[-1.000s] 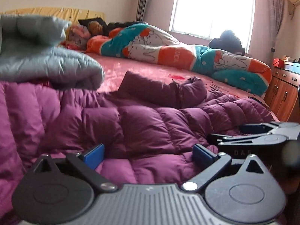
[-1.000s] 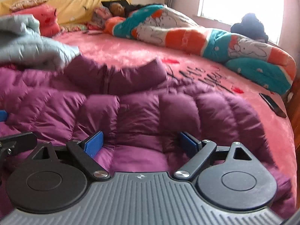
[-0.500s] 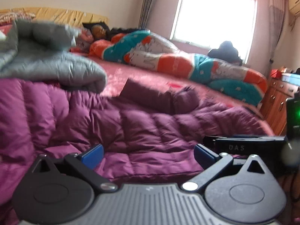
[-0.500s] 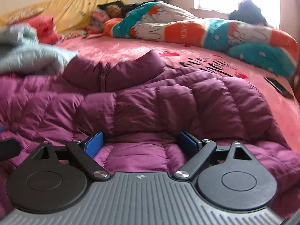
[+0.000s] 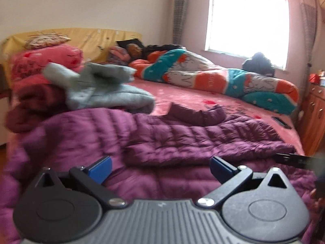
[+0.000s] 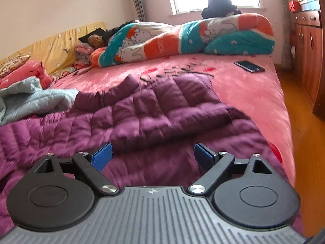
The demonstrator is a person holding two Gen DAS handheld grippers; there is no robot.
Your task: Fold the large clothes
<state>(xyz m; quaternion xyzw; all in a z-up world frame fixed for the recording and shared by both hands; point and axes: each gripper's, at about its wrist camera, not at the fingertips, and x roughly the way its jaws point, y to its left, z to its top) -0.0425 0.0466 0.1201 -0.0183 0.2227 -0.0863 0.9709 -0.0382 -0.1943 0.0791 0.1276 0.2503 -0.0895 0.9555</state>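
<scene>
A large purple quilted down coat (image 5: pixel 182 138) lies spread across the pink bed (image 5: pixel 182 91), collar toward the far side; it also shows in the right wrist view (image 6: pixel 152 118). My left gripper (image 5: pixel 160 167) is open and empty, above the coat's near part. My right gripper (image 6: pixel 152 154) is open and empty, above the coat's near right part. A black part of the right gripper (image 5: pixel 294 159) shows at the right edge of the left wrist view.
A grey padded garment (image 5: pixel 101 89) lies left of the coat on dark red fabric (image 5: pixel 34 105). A rolled orange and teal quilt (image 6: pixel 182 38) lies at the back. A phone (image 6: pixel 249 66) lies near the bed's right edge. A wooden cabinet (image 6: pixel 308 40) stands to the right.
Both grippers have pulled back and risen from the coat, so more of the bed shows. The right wrist view has swung to the right. Both stay open.
</scene>
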